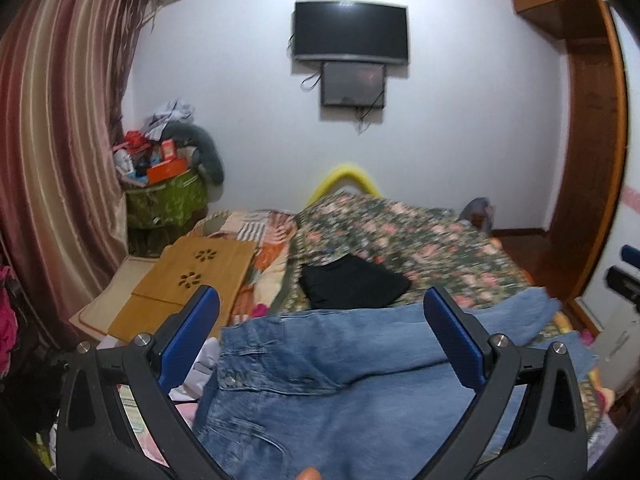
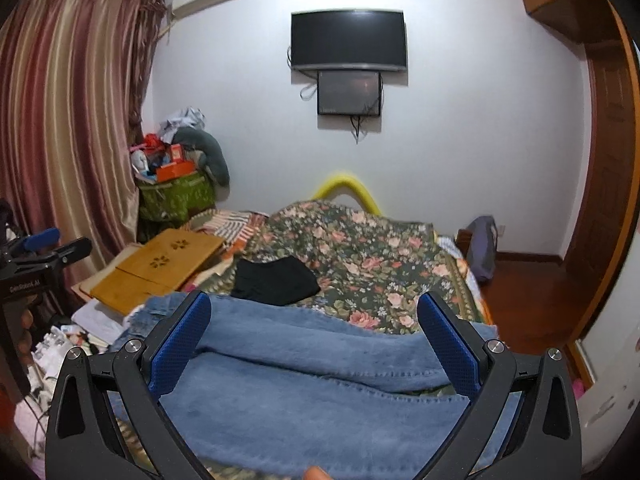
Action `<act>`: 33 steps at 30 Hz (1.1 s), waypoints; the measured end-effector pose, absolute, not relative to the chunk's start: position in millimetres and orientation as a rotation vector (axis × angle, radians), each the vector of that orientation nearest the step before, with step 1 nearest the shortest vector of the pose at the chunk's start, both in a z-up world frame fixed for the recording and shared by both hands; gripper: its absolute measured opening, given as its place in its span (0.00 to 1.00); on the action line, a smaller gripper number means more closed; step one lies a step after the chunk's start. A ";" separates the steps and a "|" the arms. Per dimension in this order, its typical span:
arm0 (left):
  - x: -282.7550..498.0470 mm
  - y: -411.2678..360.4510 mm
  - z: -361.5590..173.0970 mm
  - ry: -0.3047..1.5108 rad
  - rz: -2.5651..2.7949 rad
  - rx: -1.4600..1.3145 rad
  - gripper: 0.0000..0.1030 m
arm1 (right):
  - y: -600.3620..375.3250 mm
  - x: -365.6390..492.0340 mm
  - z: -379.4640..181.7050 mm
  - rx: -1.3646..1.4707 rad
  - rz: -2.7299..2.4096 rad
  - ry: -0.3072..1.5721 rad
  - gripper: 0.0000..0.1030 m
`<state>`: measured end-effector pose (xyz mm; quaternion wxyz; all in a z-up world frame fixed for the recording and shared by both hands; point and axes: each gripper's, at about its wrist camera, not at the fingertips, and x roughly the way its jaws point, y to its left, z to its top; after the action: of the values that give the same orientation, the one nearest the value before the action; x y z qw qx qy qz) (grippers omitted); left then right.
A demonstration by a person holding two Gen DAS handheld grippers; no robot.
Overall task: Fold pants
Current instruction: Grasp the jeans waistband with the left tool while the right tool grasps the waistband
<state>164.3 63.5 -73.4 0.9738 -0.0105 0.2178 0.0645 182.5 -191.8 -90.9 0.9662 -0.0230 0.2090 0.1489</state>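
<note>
Blue jeans (image 1: 340,380) lie spread across the near end of a bed, waistband and pockets toward the left, legs (image 2: 320,368) running right. My left gripper (image 1: 322,304) hovers open over the waist and hip area, its blue pads (image 1: 452,340) wide apart with nothing between them. Open as well, my right gripper (image 2: 314,308) hangs above the two legs, which lie side by side. The right gripper's body (image 1: 624,276) shows at the right edge of the left wrist view, and the left gripper's body (image 2: 36,256) at the left edge of the right wrist view.
A folded black garment (image 1: 352,284) lies on the floral bedspread (image 2: 372,256) beyond the jeans. A wooden lap desk (image 1: 188,280) and loose clothes sit left. A cluttered green bag (image 1: 168,196), curtains (image 1: 52,140), wall screens (image 1: 352,32) and a wooden wardrobe (image 1: 592,160) ring the room.
</note>
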 end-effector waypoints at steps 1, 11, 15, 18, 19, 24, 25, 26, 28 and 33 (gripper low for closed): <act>177.6 71.4 -81.2 0.455 0.143 -0.022 1.00 | -194.6 192.4 -95.7 -0.035 0.310 0.438 1.00; 287.9 167.7 -161.2 0.642 0.254 -0.112 0.97 | -212.5 301.0 -155.4 -0.044 0.242 0.622 1.00; 319.6 199.1 -190.4 0.717 0.321 -0.110 0.94 | -213.5 342.5 -185.1 -0.065 0.259 0.711 0.99; 343.1 224.6 -215.3 0.779 0.360 -0.137 0.87 | -208.0 363.7 -203.3 -0.085 0.307 0.756 0.93; 350.8 229.8 -223.4 0.800 0.363 -0.151 0.83 | -205.3 370.8 -209.4 -0.087 0.327 0.769 0.90; 378.0 251.2 -263.1 0.907 0.393 -0.182 0.81 | -190.8 403.2 -233.2 -0.089 0.423 0.804 0.81; 382.2 255.1 -271.5 0.924 0.399 -0.193 0.81 | -188.9 407.8 -235.9 -0.086 0.439 0.810 0.81; 385.2 258.5 -278.4 0.942 0.401 -0.205 0.81 | -185.5 411.4 -239.7 -0.081 0.464 0.821 0.81; 389.6 264.1 -290.1 0.973 0.394 -0.234 0.81 | -179.6 418.7 -244.9 -0.077 0.501 0.835 0.81; 401.0 278.6 -318.3 1.069 0.399 -0.285 0.69 | -159.4 432.6 -258.6 -0.132 0.595 0.890 0.81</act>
<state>401.0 278.6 -318.3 0.8320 -0.1342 0.5043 0.1883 432.6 -159.4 -258.6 0.8580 -0.0630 0.4239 0.2831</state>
